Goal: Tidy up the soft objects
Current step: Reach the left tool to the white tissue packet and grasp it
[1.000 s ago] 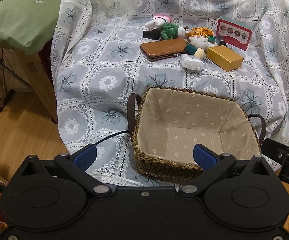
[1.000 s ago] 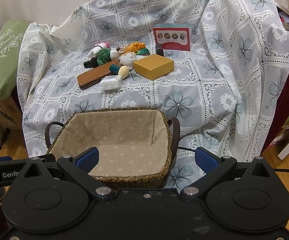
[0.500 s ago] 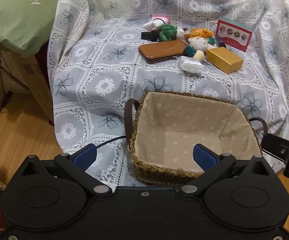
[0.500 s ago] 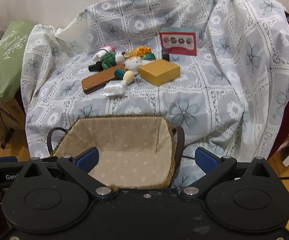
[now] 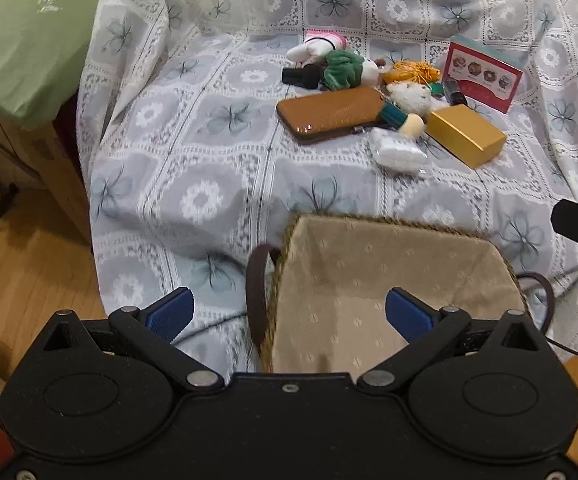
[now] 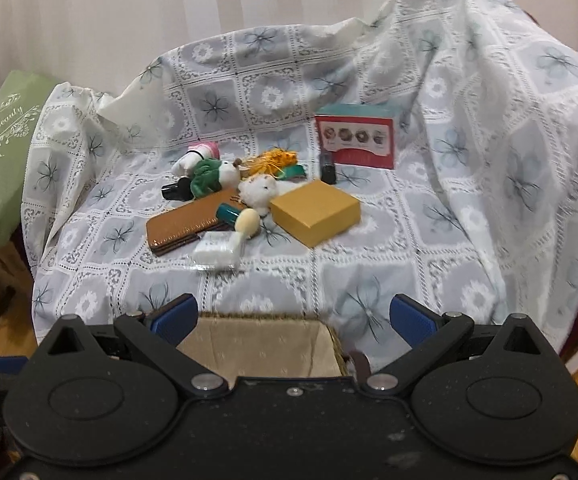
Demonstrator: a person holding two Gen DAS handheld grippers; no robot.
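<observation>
Nearest, the left gripper (image 5: 289, 314) hangs with its blue-padded fingers spread wide and nothing between them, poised over the near left corner of the woven straw basket with a beige dotted lining (image 5: 389, 280). The right gripper (image 6: 293, 316) is likewise spread and empty, with only the far rim of the basket showing between its fingers. The basket sits at the near edge of the grey-and-white floral lace cloth (image 6: 369, 280), probably so that soft things can be dropped into it without a long carry; its lining is bare.

Further in, toward the middle of the cloth, the mixed pile lies close together. At its near side are a white plastic-wrapped packet (image 6: 217, 252) and a tan leather wallet (image 6: 185, 228), with a mustard-yellow cardboard box (image 6: 315, 214) just to the right. Behind them lie the soft items: a fluffy white pom-pom toy (image 6: 259, 190), a green-and-white plush (image 6: 211, 178), a pink-and-white plush (image 6: 195, 156) and a bundle of orange yarn (image 6: 275, 160). At the far side stands a red-and-teal printed carton (image 6: 355, 140). The soft pieces are tangled among hard ones, so picking them will likely need care.
</observation>
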